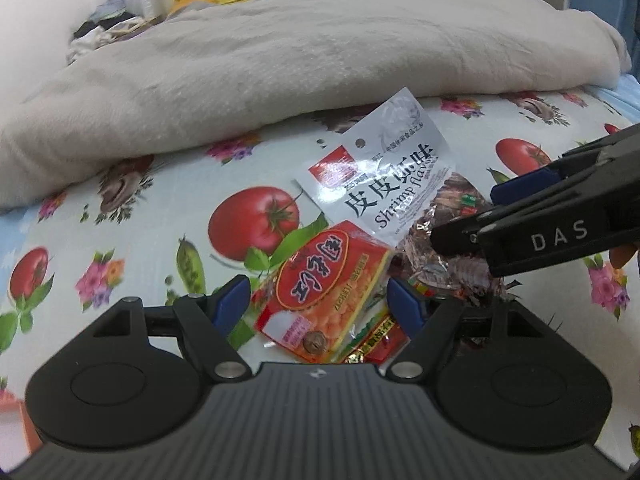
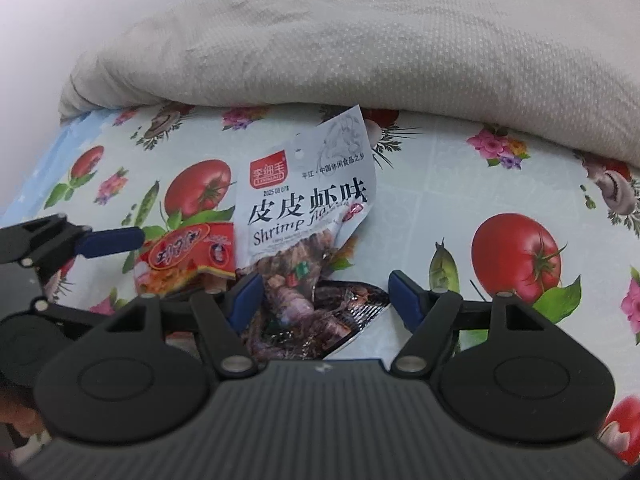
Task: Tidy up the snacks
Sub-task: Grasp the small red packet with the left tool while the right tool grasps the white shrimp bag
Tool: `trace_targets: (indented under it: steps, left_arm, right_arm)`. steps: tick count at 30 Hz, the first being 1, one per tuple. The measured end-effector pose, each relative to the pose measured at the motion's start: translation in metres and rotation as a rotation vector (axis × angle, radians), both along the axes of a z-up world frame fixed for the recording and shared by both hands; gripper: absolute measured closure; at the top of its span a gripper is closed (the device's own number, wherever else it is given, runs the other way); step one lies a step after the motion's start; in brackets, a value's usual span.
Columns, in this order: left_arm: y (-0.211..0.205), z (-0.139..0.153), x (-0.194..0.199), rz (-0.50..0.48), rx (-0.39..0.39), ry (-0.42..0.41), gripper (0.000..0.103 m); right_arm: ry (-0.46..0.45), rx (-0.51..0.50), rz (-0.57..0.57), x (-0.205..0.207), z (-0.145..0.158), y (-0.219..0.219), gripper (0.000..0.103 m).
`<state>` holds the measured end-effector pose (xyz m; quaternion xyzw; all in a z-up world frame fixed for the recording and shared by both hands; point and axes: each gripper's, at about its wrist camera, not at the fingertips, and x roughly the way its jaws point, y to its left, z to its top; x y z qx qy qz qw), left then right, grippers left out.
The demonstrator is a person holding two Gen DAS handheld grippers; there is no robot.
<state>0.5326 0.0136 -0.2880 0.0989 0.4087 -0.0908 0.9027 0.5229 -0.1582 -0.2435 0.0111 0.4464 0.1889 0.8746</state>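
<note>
A red-orange snack packet (image 1: 324, 292) lies on the tomato-print cloth (image 1: 160, 216), between the wide-open jaws of my left gripper (image 1: 318, 300). A white shrimp-flavour packet (image 1: 384, 184) leans over it to the right. In the right wrist view the shrimp packet (image 2: 308, 216) lies between the open jaws of my right gripper (image 2: 326, 300), its dark lower part under the fingers. The red-orange packet (image 2: 188, 256) sits to its left, beside the left gripper's blue pad (image 2: 112, 242). The right gripper also shows in the left wrist view (image 1: 496, 216).
A large beige folded blanket (image 1: 304, 52) lies across the back of the bed; it also shows in the right wrist view (image 2: 400, 40). Clutter and bottles (image 1: 120, 20) sit at the far left. The printed cloth (image 2: 500, 200) extends to the right.
</note>
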Motion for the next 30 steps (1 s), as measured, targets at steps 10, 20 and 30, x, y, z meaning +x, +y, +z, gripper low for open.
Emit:
trace_targets:
  steps: [10,20,30]
  left_arm:
    - [0.007,-0.011,0.024,-0.018,-0.062,0.049,0.014]
    - [0.004,-0.009,0.013,-0.02,-0.081,0.035,0.031]
    - [-0.003,-0.004,-0.018,-0.007,-0.114,0.052,0.037]
  right_arm:
    - [0.019,0.026,0.035,0.001,0.0,0.0,0.045]
    - [0.042,0.078,0.051,0.0,0.002,0.004,0.074]
    - [0.036,0.042,0.018,-0.022,0.012,0.005,0.077]
